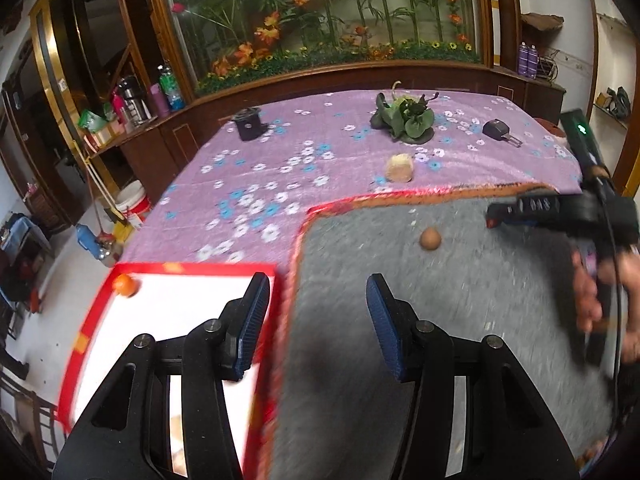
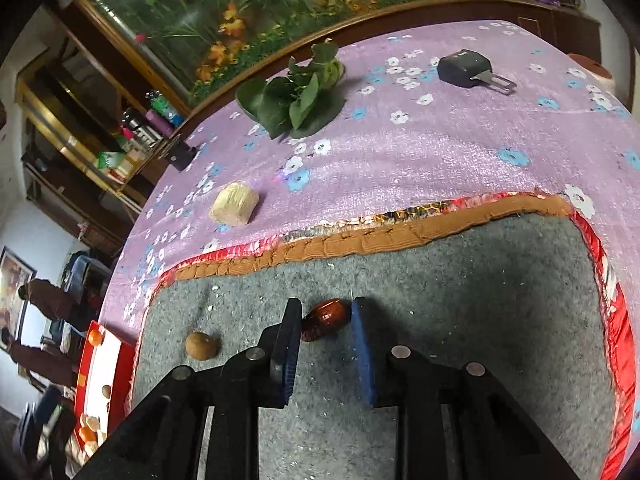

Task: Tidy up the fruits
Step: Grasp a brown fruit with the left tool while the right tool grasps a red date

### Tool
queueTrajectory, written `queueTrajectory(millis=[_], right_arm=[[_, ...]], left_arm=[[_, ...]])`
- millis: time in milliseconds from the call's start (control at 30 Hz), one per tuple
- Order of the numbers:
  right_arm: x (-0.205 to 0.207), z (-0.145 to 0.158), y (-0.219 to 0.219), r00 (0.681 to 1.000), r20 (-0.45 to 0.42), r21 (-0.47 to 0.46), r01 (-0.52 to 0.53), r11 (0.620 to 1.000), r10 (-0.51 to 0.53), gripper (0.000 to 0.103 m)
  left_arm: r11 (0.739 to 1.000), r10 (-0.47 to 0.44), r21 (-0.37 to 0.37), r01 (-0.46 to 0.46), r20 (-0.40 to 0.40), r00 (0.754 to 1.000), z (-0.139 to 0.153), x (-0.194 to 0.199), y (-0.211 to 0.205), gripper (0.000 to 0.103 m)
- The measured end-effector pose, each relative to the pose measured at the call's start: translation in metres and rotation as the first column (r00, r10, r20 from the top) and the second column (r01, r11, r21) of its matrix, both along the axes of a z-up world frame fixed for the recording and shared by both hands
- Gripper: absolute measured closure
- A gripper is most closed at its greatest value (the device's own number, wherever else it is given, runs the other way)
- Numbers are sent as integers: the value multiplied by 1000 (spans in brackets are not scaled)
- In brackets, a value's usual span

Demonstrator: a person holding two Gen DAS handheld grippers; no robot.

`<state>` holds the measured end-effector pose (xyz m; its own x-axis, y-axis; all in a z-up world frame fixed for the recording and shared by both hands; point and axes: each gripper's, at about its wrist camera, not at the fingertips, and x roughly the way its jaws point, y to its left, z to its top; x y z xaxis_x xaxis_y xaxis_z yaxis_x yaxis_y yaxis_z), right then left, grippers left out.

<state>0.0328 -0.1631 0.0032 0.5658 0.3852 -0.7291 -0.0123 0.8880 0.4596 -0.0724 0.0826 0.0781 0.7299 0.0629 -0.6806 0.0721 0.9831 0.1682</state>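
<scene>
We see the left wrist view smeared by motion, so the grey mat (image 1: 460,320) and the person's hand (image 1: 600,292) on the right gripper (image 1: 516,210) at that view's right edge are hard to make out. We can read no labels or writing anywhere.

In the right wrist view, the right gripper (image 2: 326,320) has its jaws partly closed around a glossy reddish-brown fruit (image 2: 325,319) lying on the mat (image 2: 480,300); the fruit touches the left-side pad, and we cannot tell whether the other pad touches it. A round brown fruit (image 2: 202,345) lies just to the left of those jaws.

Our left gripper (image 1: 316,320) has its jaws spread wide and empty, above the mat's left edge and the red-rimmed white tray (image 1: 176,268). An orange fruit (image 1: 125,284) sits in the tray's far corner; more fruit in the tray is half hidden behind the gripper frame. The round brown fruit (image 1: 430,239) lies well ahead of these jaws.
</scene>
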Motion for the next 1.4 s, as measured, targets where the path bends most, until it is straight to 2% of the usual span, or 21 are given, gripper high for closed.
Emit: queueTrajectory(millis=[167,300,467,767,833,900,933,967,1033,1067,1167,1400], right_arm=[[1,1,2,1000,-5,-7,-15,1000,15,78],[3,0,2,1000,-6,-8,-17,1000,17,78],[4,0,2,1000,-14,3,-9,1000,9,78],[6,0,4,1000,-6,-15,-11,1000,10,78],[7,0,6,1000,0,-30,-13,999,13,78],[7,1,10,1000,11,-57,-17,998,18,78],[6,1,14,1000,20,-76,-21,997,23,78],[6,2,17,999,29,-96,-29,995,32,78],[4,3,23,998,43,-127,-44,991,50,81],[4,3,27,997,47,-140,-55,989,62,86],[1,2,33,996,44,-168,-70,983,78,87],[-1,9,23,996,69,-88,-53,995,59,87]], left_arm=[[998,-14,-59,11,-57,998,-19,41,-32,53],[994,-25,-112,16,-82,996,-29,60,-54,53],[995,-26,-104,14,-108,994,-45,76,-71,53],[994,-27,-106,12,-134,991,-66,90,-75,53],[994,-32,-104,19,-126,991,-67,90,-76,58],[994,-36,-112,23,-124,992,-67,91,-75,71],[991,-48,-127,31,-134,990,-69,93,-75,81],[991,-53,-133,34,-136,989,-70,94,-75,81],[993,-50,-115,36,-122,991,-70,93,-77,81],[993,-49,-111,36,-119,992,-69,92,-77,81],[996,-27,-90,20,-77,997,-62,86,-75,81],[999,13,-52,-11,45,999,-29,59,-65,81]])
